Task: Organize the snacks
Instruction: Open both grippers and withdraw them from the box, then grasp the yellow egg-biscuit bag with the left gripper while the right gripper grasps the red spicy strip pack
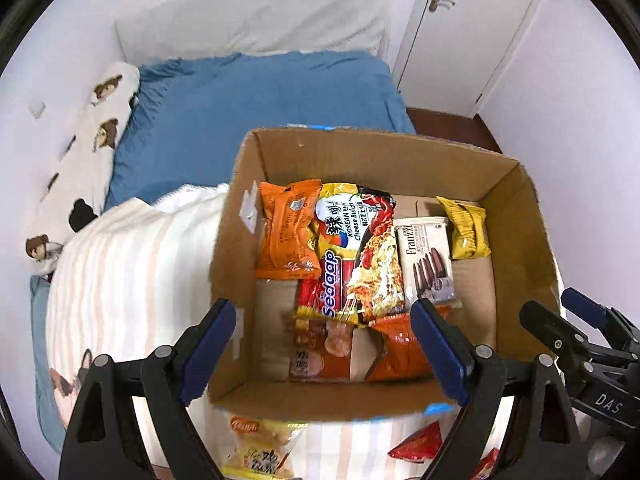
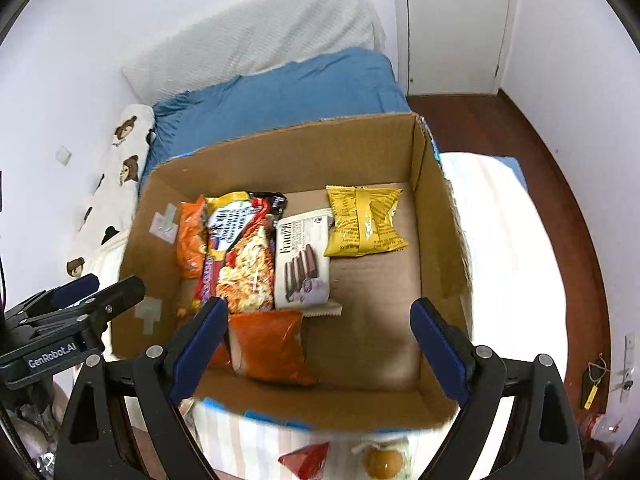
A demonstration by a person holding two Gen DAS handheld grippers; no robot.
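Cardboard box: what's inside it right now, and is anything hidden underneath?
Inside the cardboard box: an orange packet, Sedaap noodles, Franzzi wafers, a yellow packet, and red-orange bags nearest the cameras. The noodles overlap packets beneath; what else lies under them can't be seen.

Left gripper [image 1: 324, 344], right gripper [image 2: 320, 340]: side by side, tilted downward, jaws wide, empty.
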